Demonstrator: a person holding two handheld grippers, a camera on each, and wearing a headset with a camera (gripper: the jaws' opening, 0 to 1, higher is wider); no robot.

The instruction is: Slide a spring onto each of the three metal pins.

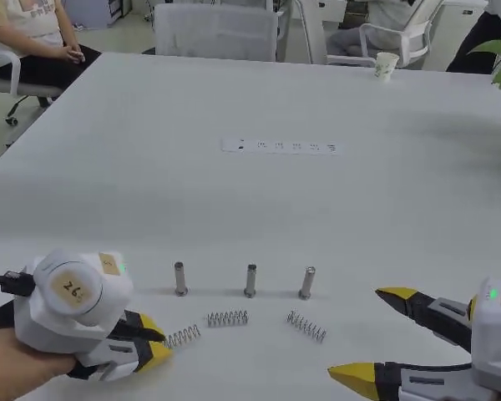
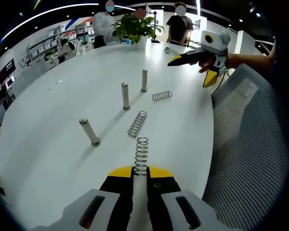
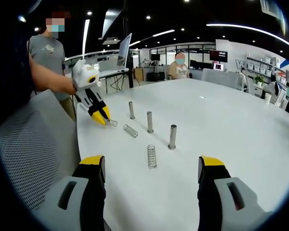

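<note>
Left gripper (image 1: 157, 341), label "26", clenched on spring (image 1: 184, 336) end; right gripper (image 1: 369, 334) released, jaws wide; three pins (image 1: 250, 281) upright.

- Round tan sticker (image 1: 73, 289) on top of the left gripper (image 1: 157, 341): handwritten number, reads as "26".
- Wall sign (image 3: 242, 62) at the far end of the room, right gripper view: large white letters beginning "W"; the rest is not legible.
- Shirt print (image 1: 42, 10) on the seated person: pinkish letters, too blurred to read.
</note>
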